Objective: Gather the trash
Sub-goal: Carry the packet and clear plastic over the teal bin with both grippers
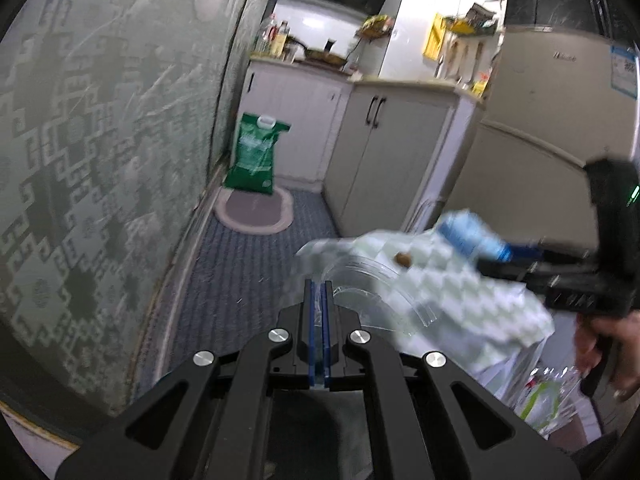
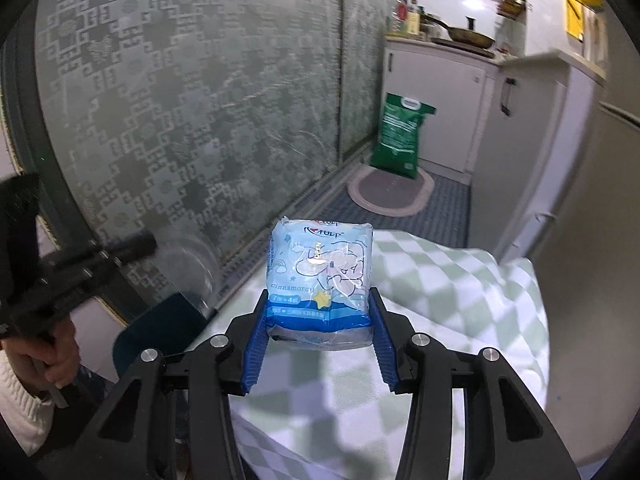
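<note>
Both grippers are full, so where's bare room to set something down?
Bare: the checked cloth beyond the tissue pack, and the striped floor between the patterned wall and cabinets. Crowded: the corner holding the green bag and mat.

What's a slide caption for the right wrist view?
Right gripper clamps a blue tissue pack above a green-checked blanket.

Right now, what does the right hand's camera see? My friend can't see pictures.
The right gripper squeezes a blue tissue pack above a green-checked blanket. At left, the left gripper pinches a clear plastic lid. Behind, a green bag stands by kitchen cabinets.
</note>
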Motion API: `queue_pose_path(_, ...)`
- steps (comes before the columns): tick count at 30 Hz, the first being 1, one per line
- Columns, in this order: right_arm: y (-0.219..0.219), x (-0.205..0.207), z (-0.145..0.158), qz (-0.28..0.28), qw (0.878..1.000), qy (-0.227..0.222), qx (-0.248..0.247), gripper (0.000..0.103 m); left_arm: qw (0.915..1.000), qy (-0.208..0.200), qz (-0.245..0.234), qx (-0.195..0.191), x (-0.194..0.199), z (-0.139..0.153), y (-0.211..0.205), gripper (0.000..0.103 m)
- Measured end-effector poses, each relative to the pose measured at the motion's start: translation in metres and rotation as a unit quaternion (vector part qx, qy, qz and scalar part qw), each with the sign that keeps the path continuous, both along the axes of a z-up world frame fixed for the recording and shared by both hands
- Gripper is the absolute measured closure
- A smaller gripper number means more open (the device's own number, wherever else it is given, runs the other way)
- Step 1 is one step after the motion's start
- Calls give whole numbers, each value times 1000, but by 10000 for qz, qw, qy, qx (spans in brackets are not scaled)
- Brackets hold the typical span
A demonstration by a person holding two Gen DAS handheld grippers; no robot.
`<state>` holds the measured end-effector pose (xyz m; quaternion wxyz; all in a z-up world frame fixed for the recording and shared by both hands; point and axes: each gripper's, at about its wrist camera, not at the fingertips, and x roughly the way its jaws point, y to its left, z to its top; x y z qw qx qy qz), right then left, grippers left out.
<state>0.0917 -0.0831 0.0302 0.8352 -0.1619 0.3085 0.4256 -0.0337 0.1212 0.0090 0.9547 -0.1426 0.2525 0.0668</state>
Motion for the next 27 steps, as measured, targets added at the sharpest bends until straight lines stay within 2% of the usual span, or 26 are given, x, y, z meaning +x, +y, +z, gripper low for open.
queue_pose_path(6, 28, -18, 9, 324, 9995, -14, 69, 56, 9982, 538, 63, 252, -11, -21, 14, 100)
queue_pose_path(15, 57, -37, 13, 704, 9975, 37, 67, 56, 9876, 1403, -92, 698, -24, -57, 23, 99)
queue_pose_path(22, 80, -47, 6, 951, 9952, 166, -131, 56, 9780, 1930, -329, 723, -29, -80, 28, 99)
queue_pose_path(27, 100, -56, -6, 1130, 9924, 290, -389, 56, 9729, 2153, -468, 699, -31, -91, 31, 99)
